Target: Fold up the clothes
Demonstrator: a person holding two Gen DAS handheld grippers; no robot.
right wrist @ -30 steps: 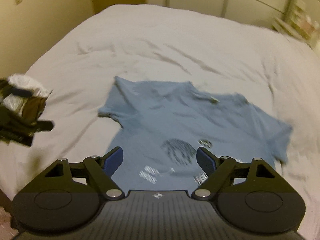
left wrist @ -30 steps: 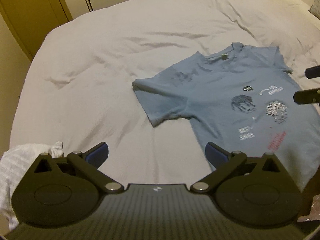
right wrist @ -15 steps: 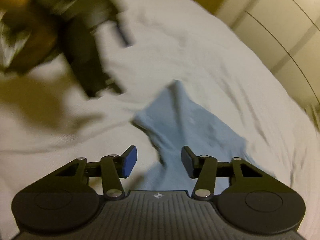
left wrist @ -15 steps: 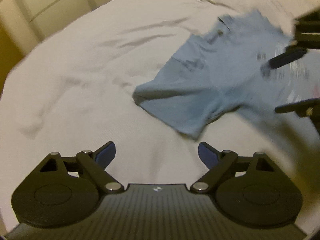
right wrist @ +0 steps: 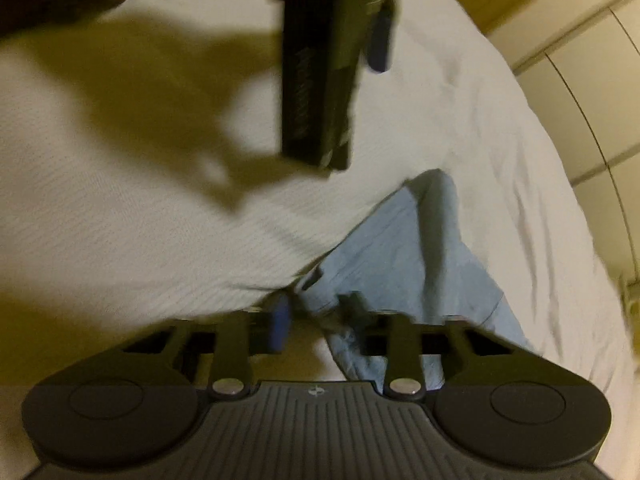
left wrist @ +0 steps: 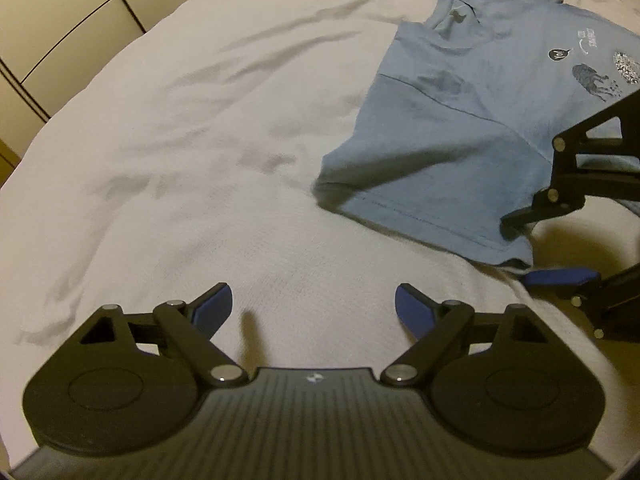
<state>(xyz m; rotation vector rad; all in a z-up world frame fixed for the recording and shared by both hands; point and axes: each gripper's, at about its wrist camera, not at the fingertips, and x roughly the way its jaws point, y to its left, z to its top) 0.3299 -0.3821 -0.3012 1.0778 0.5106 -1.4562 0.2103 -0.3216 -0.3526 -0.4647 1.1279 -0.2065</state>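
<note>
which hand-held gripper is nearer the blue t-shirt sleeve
Right. The right hand-held gripper straddles the edge of the t-shirt sleeve; the left hand-held gripper is open over bare bedsheet, short of it.

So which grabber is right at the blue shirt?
The right gripper: its fingers straddle the blue shirt sleeve corner. The left gripper hovers over bare sheet.

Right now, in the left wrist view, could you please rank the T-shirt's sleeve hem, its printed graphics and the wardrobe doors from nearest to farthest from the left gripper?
From the left gripper:
1. Sleeve hem, ahead to the right, on the bed.
2. Printed graphics, far right on the T-shirt's chest.
3. Wardrobe doors, upper left, beyond the bed.
</note>
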